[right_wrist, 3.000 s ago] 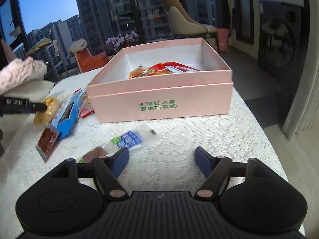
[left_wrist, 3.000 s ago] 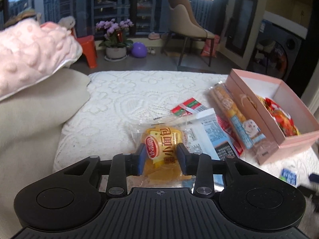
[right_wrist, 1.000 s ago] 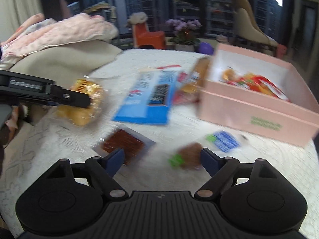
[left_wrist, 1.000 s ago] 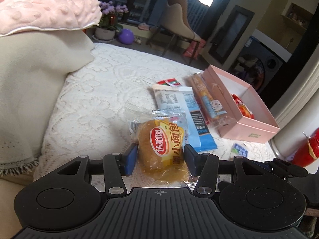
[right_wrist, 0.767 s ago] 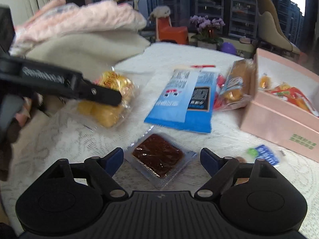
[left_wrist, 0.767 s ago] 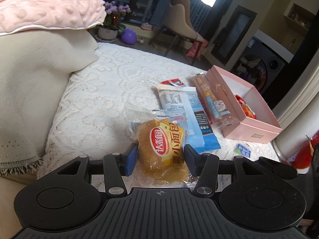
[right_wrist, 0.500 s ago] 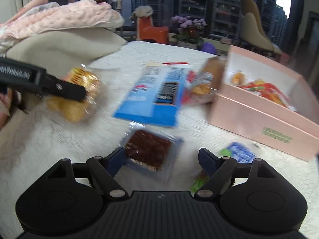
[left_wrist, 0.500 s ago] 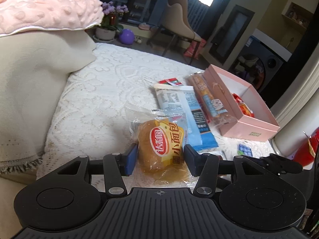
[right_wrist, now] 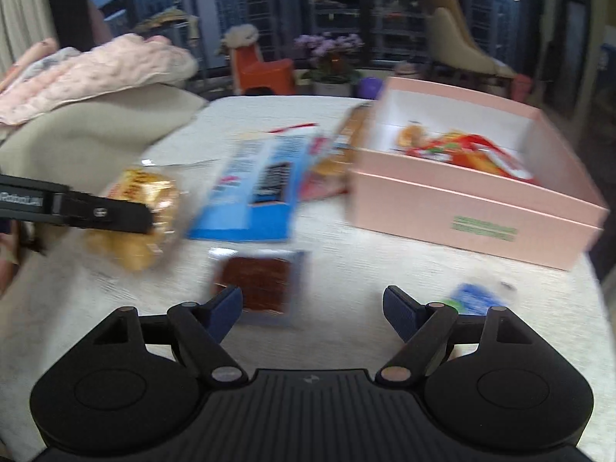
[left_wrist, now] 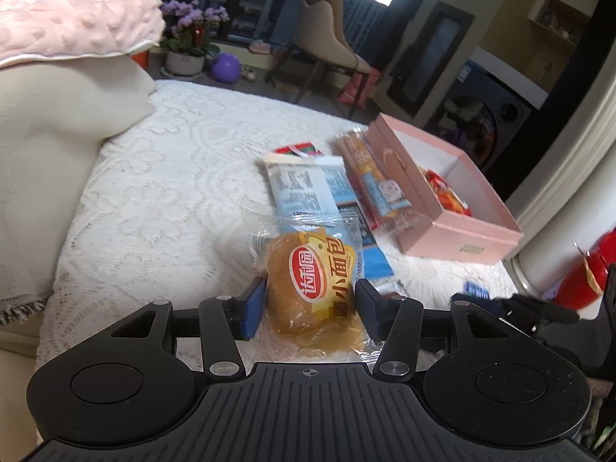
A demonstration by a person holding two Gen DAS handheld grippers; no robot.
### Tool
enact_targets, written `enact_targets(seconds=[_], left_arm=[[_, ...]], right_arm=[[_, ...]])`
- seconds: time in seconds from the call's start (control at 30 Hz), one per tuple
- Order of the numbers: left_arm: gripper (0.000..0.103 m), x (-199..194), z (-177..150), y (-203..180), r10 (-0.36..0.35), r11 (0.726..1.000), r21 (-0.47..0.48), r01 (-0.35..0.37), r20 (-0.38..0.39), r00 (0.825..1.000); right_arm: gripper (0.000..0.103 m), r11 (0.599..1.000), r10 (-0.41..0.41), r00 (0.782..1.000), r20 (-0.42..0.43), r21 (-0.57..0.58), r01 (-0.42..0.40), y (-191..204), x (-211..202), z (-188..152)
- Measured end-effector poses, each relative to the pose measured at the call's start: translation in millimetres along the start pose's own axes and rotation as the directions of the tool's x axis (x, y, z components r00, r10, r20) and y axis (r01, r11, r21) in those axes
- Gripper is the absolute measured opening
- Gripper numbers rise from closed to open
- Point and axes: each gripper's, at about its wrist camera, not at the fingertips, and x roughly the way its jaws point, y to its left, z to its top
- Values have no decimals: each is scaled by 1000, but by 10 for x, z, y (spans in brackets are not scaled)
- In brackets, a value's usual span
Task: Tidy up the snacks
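Snacks, assorted, on a white lace tablecloth (left_wrist: 161,192). Small bread bun in clear wrapper (left_wrist: 313,283): clamped between the pads of the left gripper (left_wrist: 310,304), jaws about half open around it. Brown square snack packet (right_wrist: 256,283): lies flat just ahead of the right gripper (right_wrist: 312,308), whose jaws stand wide and hold nothing. Blue packet (right_wrist: 256,188): beside the bun. Pink box (right_wrist: 473,215): open, right of the packets, red-orange wrappers inside.
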Motion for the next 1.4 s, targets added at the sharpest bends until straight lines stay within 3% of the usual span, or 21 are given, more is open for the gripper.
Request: enact_targets(seconds=[0.1,0.2,0.27,0.33,0.4,0.67,0.73,0.9,1.07,1.2,1.4], left_arm=[[56,-23,16,36,20,1000,-7,-20,5,1000],[56,-9,11,57,24,1000,-15,-24,-3,1000],[56,5,3,39,19,1000,-11,-19,-13,1000],[56,20,-9,10,5,1000,-6,-6,-23,1000],[56,38,-24,-30,-11,1000,1,11,-30,999],[56,141,-81,-220,-74,996,37,77,-69,995],[56,154,-96,-247,-78,996,41,81,-75,994],[56,154,-107,-277,-76,996,47,80,-83,994],[56,145,-108,-267,-73,996,45,77,-80,994],[56,145,-110,-235,-69,997,31,71,-75,995],[56,126,-108,-193,-69,997,17,70,-69,995]], right_arm=[[81,999,48,999,-8,8,-48,169,148,94],[80,999,41,999,-24,-9,-41,270,280,123],[74,999,8,1000,-25,-44,-9,301,323,111],[60,997,-11,1000,-19,-81,9,285,301,99],[59,996,-18,999,-26,-88,16,223,249,98],[60,977,-90,995,-41,-195,81,-69,4,-63],[72,961,-122,992,-26,-253,111,-64,-47,-108],[74,930,-181,984,-6,-328,169,-84,-119,-149],[74,942,-229,973,-6,-252,220,-207,-101,-89],[77,992,-119,990,-78,-56,115,-395,-41,-31],[76,999,-47,997,-58,7,48,-303,102,52]])
